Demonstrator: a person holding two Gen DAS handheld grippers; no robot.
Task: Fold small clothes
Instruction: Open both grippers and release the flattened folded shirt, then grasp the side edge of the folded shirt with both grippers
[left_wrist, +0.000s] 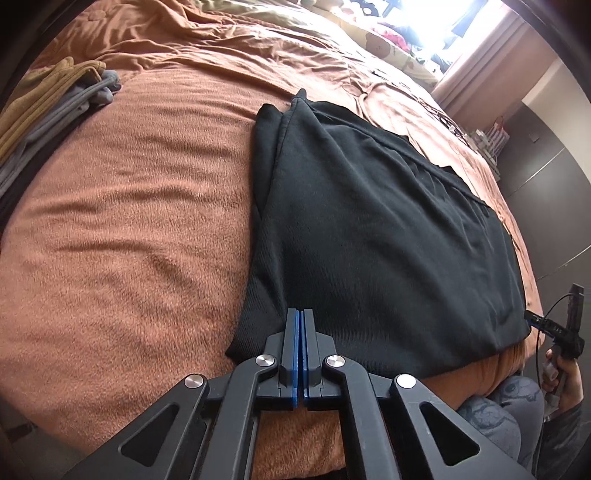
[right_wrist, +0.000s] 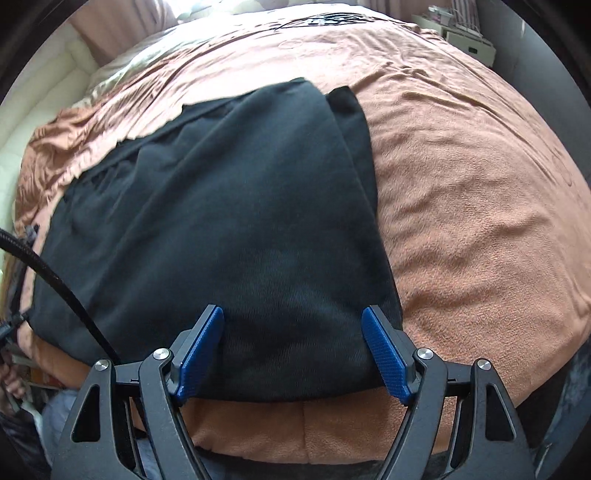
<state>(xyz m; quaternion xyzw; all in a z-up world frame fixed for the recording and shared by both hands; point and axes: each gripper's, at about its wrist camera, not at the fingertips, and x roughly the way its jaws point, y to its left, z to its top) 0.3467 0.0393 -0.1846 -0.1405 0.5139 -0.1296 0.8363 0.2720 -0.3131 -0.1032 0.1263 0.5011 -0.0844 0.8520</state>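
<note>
A black garment (left_wrist: 369, 221) lies folded and flat on the brown blanket (left_wrist: 129, 221), its near edge at the bed's front. My left gripper (left_wrist: 300, 317) is shut over the garment's near left corner; its blue pads meet and no cloth shows between them. In the right wrist view the same black garment (right_wrist: 221, 221) fills the middle. My right gripper (right_wrist: 293, 321) is open, its blue pads (right_wrist: 203, 347) spread wide just above the garment's near edge, with nothing between them. The right gripper (left_wrist: 565, 332) also shows at the far right of the left wrist view, held in a hand.
A pile of folded tan and grey clothes (left_wrist: 48, 99) sits at the bed's far left. Patterned bedding (left_wrist: 388, 44) lies near the bright window. Bare blanket (right_wrist: 480, 221) stretches right of the garment. A person's knee (left_wrist: 509, 406) is by the bed's edge. A black cable (right_wrist: 55, 280) crosses the left.
</note>
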